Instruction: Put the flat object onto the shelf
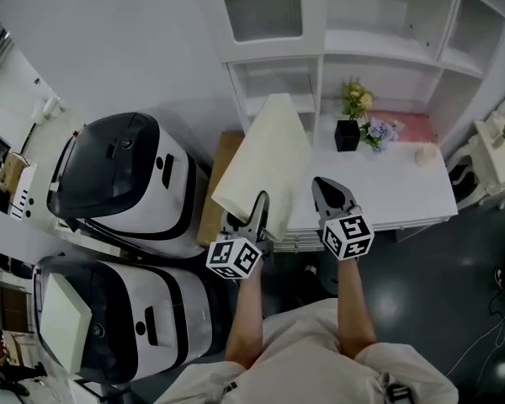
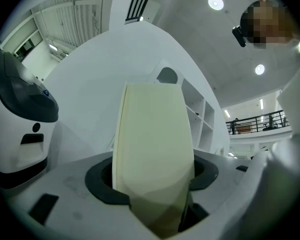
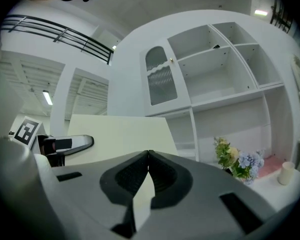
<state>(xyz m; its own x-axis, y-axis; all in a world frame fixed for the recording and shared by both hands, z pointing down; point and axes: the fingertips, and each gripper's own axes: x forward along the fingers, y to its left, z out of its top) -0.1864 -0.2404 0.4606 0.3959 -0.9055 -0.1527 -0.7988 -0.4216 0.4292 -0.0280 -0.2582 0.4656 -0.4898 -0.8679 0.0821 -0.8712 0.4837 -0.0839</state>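
The flat object is a cream board, held tilted up in front of the white shelf unit. My left gripper is shut on the board's near edge. In the left gripper view the board stands between the jaws and hides most of what lies ahead. My right gripper is to the right of the board, shut, with nothing in it. In the right gripper view its jaws meet at the tips, with the board and the left gripper off to the left and the shelf unit ahead.
A white tabletop below the shelves carries a black pot of flowers, a pink mat and a small cream candle. Two large black-and-white machines stand at the left. A brown panel leans beside the table.
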